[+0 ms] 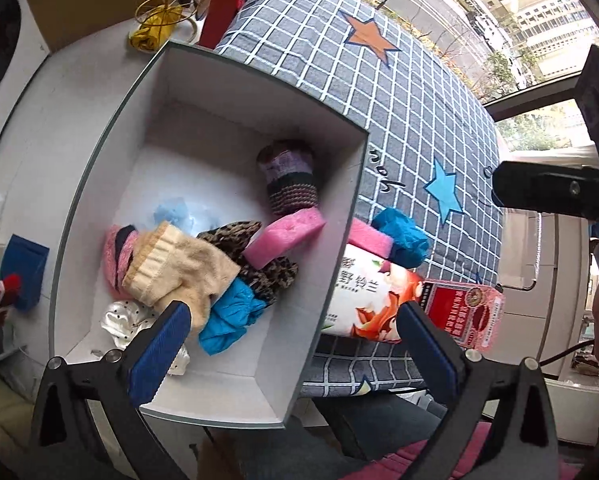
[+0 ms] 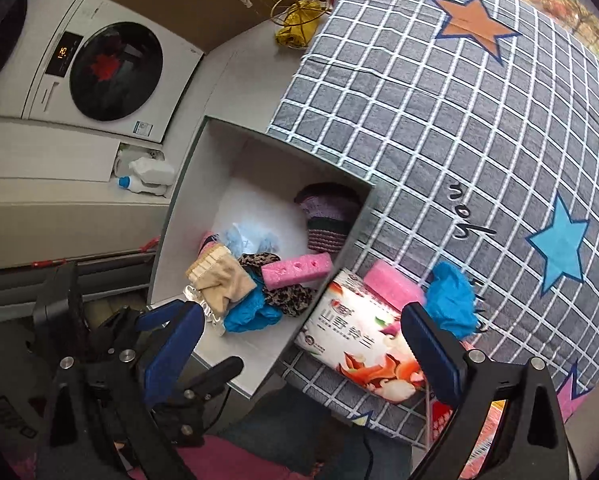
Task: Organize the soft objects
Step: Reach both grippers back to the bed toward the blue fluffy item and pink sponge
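Observation:
An open white box [image 1: 111, 128] holds a beige sock [image 1: 179, 268], a pink sponge [image 1: 283, 236], a blue crumpled cloth [image 1: 231, 316], leopard fabric [image 1: 267, 276] and a striped knit roll [image 1: 291, 184]. Beside the box, on the checked cloth [image 2: 439, 140], lie a second pink sponge [image 2: 395, 284], another blue cloth [image 2: 453, 300] and a flowered tissue pack [image 2: 359, 344]. My left gripper [image 1: 295, 356] hangs open over the box's near corner, with nothing between its pads. My right gripper [image 2: 305, 354] is open above the box edge and the tissue pack, also empty.
A red packet [image 1: 463, 312] lies by the tissue pack. A washing machine [image 2: 99, 72] and a detergent bottle [image 2: 147, 178] stand left of the box. A gold wire stand [image 2: 295, 4] with a yellow cloth sits behind it. A window is at the far right.

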`<state>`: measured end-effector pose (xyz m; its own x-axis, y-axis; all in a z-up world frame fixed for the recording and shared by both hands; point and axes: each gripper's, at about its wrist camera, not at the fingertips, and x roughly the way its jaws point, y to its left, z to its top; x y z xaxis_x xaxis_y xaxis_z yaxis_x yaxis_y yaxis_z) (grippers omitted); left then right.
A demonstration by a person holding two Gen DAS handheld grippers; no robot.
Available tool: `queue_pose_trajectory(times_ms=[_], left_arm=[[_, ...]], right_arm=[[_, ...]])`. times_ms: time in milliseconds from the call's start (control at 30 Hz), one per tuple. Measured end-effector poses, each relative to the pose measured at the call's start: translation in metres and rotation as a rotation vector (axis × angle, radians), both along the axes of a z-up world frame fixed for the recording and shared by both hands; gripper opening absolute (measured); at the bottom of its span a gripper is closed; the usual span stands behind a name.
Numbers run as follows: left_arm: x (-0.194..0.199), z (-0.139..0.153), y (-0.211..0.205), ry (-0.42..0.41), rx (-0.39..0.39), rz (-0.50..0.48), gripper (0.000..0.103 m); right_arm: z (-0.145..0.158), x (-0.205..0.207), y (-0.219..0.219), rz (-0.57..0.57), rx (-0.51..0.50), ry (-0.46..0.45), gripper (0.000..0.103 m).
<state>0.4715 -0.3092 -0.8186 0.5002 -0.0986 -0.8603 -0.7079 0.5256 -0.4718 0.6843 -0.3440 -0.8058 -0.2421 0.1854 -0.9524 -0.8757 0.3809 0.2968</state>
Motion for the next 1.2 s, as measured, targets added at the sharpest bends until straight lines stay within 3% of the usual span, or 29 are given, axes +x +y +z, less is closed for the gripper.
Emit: queue_pose_trajectory(times_ms=[167, 333, 567, 733, 1033, 1100, 1167, 1200], left_arm=[[0.036, 0.030, -0.004, -0.046, 0.024, -0.092, 0.103], [0.070, 0.042, -0.011, -0.023, 0.045, -0.161, 0.103], [0.083, 0.039, -0.020, 0.028, 0.048, -0.146, 0.103], [0.069, 0.031, -0.023, 0.068, 0.017, -0.085, 0.103], [0.059, 0.019, -0.029, 0.101, -0.041, -0.010, 0.103], [0.062, 0.018, -0.030, 0.102, -0.044, -0.014, 0.103], [0.066, 0.019, -0.029, 0.100, -0.038, -0.023, 0.103], [0.068, 0.020, -0.028, 0.100, -0.033, -0.028, 0.103]], right_arm=[[0.021, 0.059, -0.040, -0.124, -0.006, 0.002, 0.102], [-0.003, 0.105, -0.071, -0.216, -0.104, -0.002, 0.102], [-0.085, 0.113, -0.051, -0.104, -0.320, 0.043, 0.102], [-0.128, 0.090, -0.020, 0.031, -0.354, 0.102, 0.102], [-0.186, 0.054, 0.014, 0.235, -0.463, 0.073, 0.102], [-0.197, 0.053, 0.011, 0.274, -0.516, 0.012, 0.102], [-0.189, 0.075, 0.009, 0.152, -0.467, 0.004, 0.102], [-0.176, 0.094, 0.007, 0.055, -0.427, -0.079, 0.102]])
